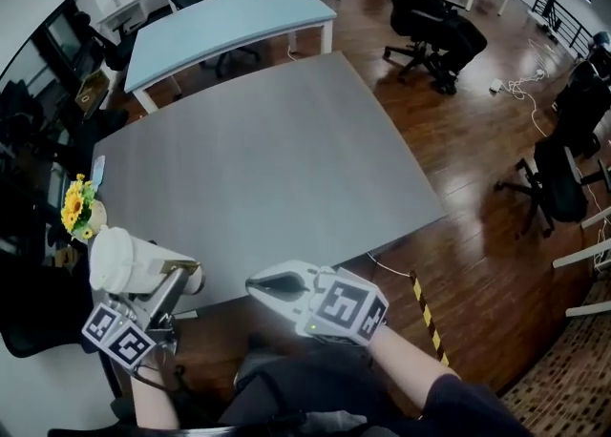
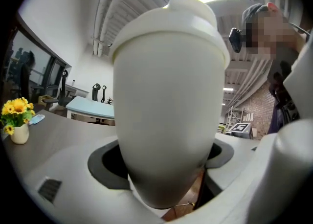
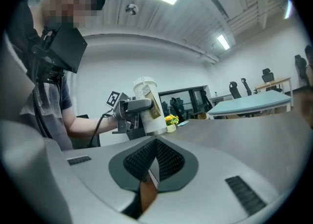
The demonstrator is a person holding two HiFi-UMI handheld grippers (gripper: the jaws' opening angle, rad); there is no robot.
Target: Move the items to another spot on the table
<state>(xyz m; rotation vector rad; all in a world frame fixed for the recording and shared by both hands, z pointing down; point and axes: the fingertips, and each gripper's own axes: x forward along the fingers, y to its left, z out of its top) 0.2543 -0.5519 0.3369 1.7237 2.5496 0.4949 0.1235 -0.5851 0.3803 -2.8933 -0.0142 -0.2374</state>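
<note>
My left gripper (image 1: pixel 172 278) is shut on a white lidded cup (image 1: pixel 129 263) with a tan label, held upright in the air at the grey table's (image 1: pixel 267 158) near left corner. In the left gripper view the cup (image 2: pixel 168 105) fills the frame between the wide-set jaws of that gripper (image 2: pixel 166 159). The right gripper view shows the same cup (image 3: pixel 149 105) in the left gripper (image 3: pixel 134 106). My right gripper (image 1: pixel 253 284) hovers just off the table's near edge; it (image 3: pixel 155 157) is shut with nothing between its pads.
A small vase of yellow flowers (image 1: pixel 81 211) (image 2: pixel 17 120) stands at the table's left edge, with a light blue flat item (image 1: pixel 98 170) behind it. Beyond are a blue-topped table (image 1: pixel 229 20), a seated person (image 1: pixel 430 6), office chairs (image 1: pixel 558 177) and striped floor tape (image 1: pixel 425 316).
</note>
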